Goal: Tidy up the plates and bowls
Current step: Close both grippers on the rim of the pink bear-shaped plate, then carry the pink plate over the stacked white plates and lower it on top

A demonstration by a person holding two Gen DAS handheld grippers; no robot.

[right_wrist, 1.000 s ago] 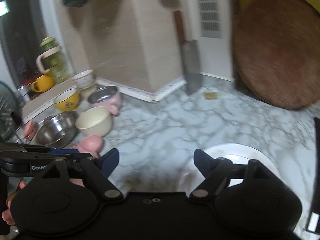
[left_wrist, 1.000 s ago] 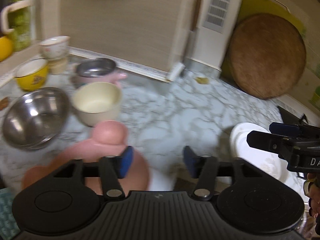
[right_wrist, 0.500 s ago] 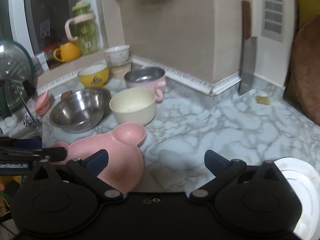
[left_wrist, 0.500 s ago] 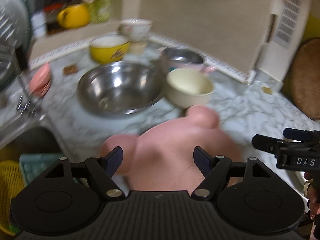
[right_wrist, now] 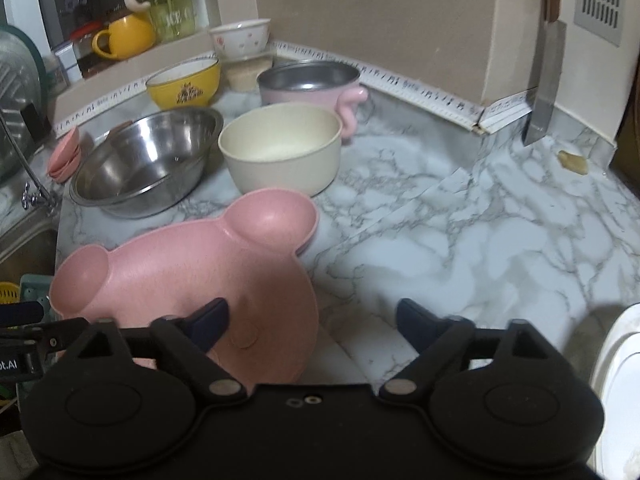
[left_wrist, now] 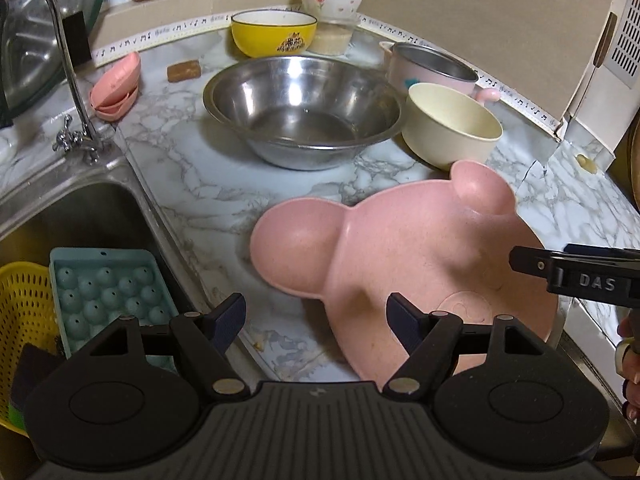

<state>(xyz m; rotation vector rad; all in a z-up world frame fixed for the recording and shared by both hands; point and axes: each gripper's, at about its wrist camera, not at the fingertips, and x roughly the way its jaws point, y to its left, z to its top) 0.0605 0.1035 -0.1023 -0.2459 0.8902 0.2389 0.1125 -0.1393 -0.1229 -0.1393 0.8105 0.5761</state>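
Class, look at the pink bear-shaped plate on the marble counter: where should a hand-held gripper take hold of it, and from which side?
Probably the thin raised rim of the pink bear-shaped plate at its near edge, approached from the counter's front. The plate lies flat with both round ears pointing away toward the steel bowl and cream bowl, so the near rim is unobstructed. The open left hand-held gripper already faces it.

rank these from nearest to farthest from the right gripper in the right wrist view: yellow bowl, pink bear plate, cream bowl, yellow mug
From the right gripper, which is open:
1. pink bear plate, just ahead on the left, by the left finger.
2. cream bowl, beyond the plate, mid-counter.
3. yellow bowl, farther back on the left, near the wall.
4. yellow mug, farthest, up on the window ledge.
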